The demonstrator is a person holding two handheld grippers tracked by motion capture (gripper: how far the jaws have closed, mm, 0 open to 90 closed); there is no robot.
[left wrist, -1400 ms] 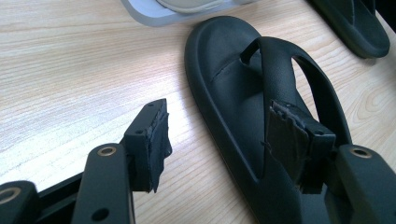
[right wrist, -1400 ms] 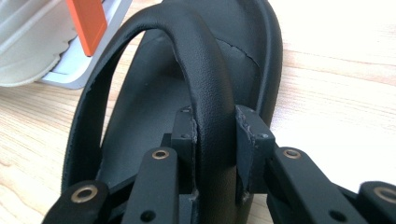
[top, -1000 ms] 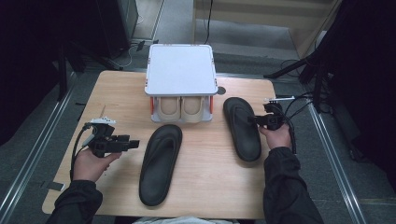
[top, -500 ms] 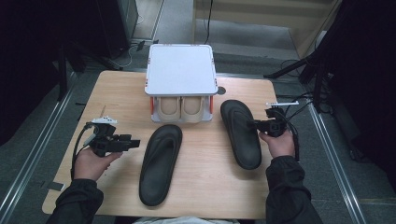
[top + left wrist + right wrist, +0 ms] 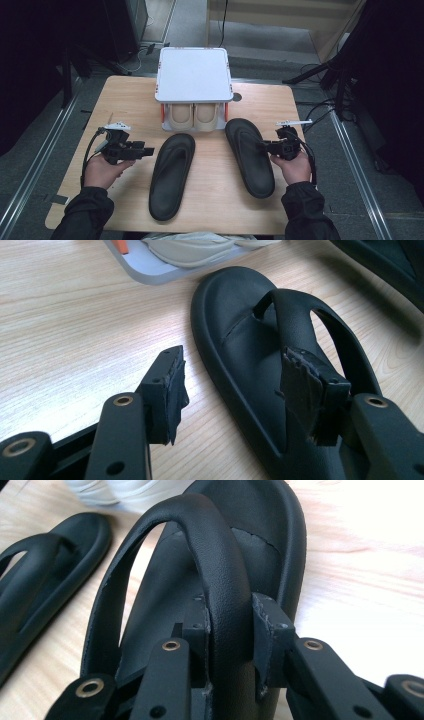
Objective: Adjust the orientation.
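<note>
Two black flip-flops lie on the wooden table (image 5: 125, 100). The left flip-flop (image 5: 172, 172) (image 5: 260, 355) lies in front of the rack, and my left gripper (image 5: 147, 150) (image 5: 235, 390) stands open beside its left edge, one pad over the strap. The right flip-flop (image 5: 248, 155) (image 5: 220, 580) lies angled at the right. My right gripper (image 5: 263, 146) (image 5: 231, 630) is shut on its strap, which runs between the two pads. A small white shoe rack (image 5: 194, 75) with a pair of beige shoes (image 5: 194, 116) under its top stands at the back middle.
The other flip-flop (image 5: 40, 565) shows at the left of the right gripper view. The rack's grey base (image 5: 145, 267) and a beige shoe (image 5: 190, 250) lie beyond the left gripper. Cables trail off both grippers. Metal rails run along the floor on both sides.
The right gripper has pulled the right flip-flop a little to the left and turned it. The left gripper has stayed where it was.
</note>
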